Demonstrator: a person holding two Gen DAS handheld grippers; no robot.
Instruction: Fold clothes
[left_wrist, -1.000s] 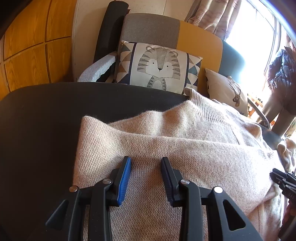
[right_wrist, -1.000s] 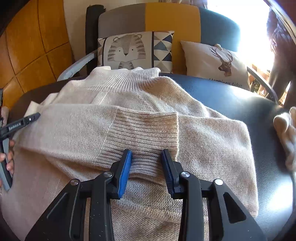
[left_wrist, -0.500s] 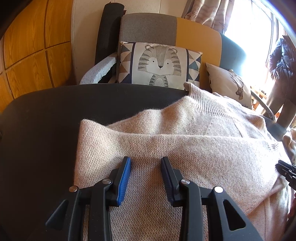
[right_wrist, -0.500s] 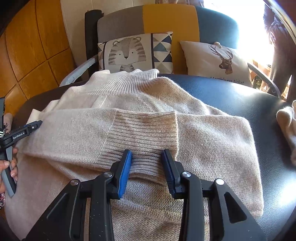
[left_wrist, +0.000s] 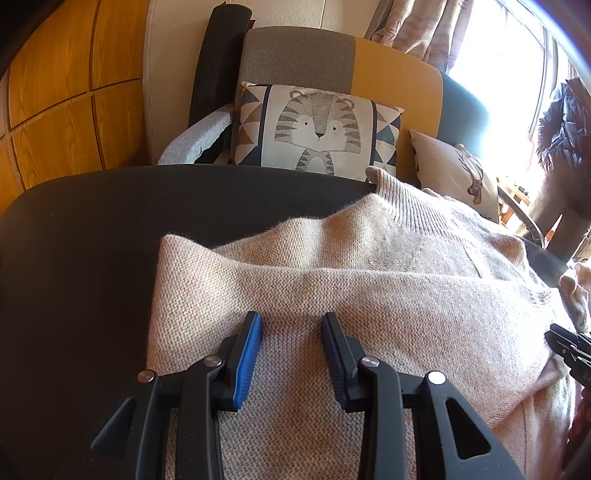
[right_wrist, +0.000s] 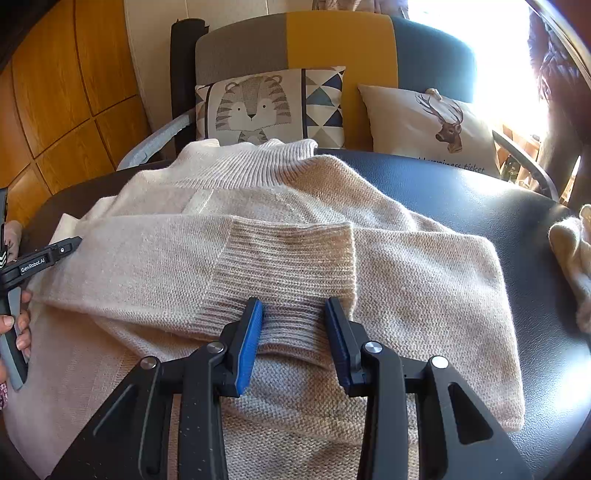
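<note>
Behind both my tools stands a grey, yellow and blue armchair (right_wrist: 332, 40) with a tiger cushion (left_wrist: 317, 129) and a deer cushion (right_wrist: 424, 125), wood panelling off to the left and a bright window to the right. Nearer, the dark table (left_wrist: 74, 258) carries the beige sweater (right_wrist: 406, 280), laid flat with its ribbed collar (right_wrist: 251, 158) at the far edge, which I judge keeps the body square for folding. Both sleeves are folded across the chest, the ribbed cuff (right_wrist: 288, 266) lying on top just ahead of my right tool (right_wrist: 293, 314). That tool's jaws stand apart over the cuff's near edge, pinching nothing. My left tool (left_wrist: 291, 325) is likewise released, its jaws open above the folded sleeve near the sweater's left edge (left_wrist: 159, 295), where the fold ends cleanly against bare table. Left of that edge the table is free, and right of the sweater there is dark surface before a small pale cloth (right_wrist: 572, 258) at the rim. I reckon the hem side, under both tools, comes up next; the far side has little room before the collar meets the table's edge.
</note>
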